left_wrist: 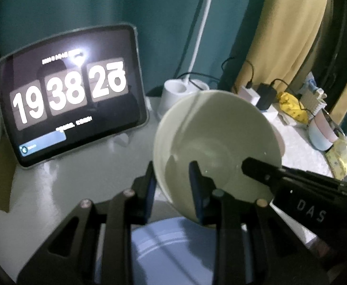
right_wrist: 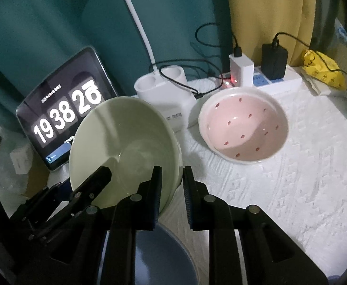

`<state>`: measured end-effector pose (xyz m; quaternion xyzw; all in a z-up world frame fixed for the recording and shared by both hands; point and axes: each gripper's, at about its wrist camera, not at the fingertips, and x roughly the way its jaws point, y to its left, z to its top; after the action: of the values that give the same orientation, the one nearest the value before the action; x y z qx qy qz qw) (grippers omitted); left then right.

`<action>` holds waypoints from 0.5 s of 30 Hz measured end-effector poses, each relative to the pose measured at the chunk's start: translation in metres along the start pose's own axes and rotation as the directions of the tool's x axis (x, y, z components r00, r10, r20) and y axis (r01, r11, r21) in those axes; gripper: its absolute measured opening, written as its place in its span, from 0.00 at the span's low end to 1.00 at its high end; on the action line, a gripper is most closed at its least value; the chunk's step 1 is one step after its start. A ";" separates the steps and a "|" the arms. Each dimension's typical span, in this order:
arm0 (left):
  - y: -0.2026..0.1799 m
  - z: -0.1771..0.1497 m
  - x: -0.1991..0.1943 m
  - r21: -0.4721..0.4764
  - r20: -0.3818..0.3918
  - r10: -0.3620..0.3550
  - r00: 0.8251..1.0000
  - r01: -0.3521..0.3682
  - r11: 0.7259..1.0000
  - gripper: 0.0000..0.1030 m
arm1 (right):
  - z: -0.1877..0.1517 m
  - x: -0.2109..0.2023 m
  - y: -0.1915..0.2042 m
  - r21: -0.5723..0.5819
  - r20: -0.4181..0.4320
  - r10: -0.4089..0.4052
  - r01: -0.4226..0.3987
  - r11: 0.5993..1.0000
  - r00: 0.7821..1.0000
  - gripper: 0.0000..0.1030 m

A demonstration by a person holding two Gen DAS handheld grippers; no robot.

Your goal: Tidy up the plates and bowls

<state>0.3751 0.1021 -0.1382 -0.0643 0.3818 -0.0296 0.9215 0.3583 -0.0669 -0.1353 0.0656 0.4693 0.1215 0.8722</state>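
Note:
A pale green bowl (left_wrist: 216, 137) (right_wrist: 123, 142) hangs tilted, held at two places on its rim. My left gripper (left_wrist: 173, 173) is shut on the bowl's near-left wall, one pad inside and one outside. My right gripper (right_wrist: 172, 173) is shut on the opposite wall in the same way. One finger (left_wrist: 256, 168) of the right gripper shows inside the bowl in the left wrist view, and a left finger (right_wrist: 99, 178) shows in the right wrist view. Below the bowl lies a blue plate (left_wrist: 168, 244) (right_wrist: 156, 261). A pink bowl with red spots (right_wrist: 243, 123) stands to the right on the white cloth (right_wrist: 292, 178).
A tablet showing a clock (left_wrist: 71, 95) (right_wrist: 64, 118) leans at the back left. Behind the bowls stand a white lamp base (right_wrist: 164, 90), a power strip with chargers and cables (right_wrist: 268, 76), and a yellow packet (right_wrist: 323, 71).

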 end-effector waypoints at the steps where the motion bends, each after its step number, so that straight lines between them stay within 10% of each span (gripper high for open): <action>1: -0.002 0.000 -0.004 0.002 0.006 0.001 1.000 -0.001 1.000 0.27 | 0.000 -0.004 0.000 -0.001 0.005 0.003 -0.003 1.000 1.000 0.18; 15: -0.036 -0.013 -0.060 0.025 0.078 0.008 0.997 -0.010 1.000 0.27 | -0.013 -0.061 -0.009 -0.004 0.061 0.037 -0.037 0.999 0.997 0.18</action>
<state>0.3238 0.0714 -0.1001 -0.0520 0.3452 -0.0276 0.9367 0.3161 -0.0924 -0.0959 0.0769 0.4408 0.1361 0.8839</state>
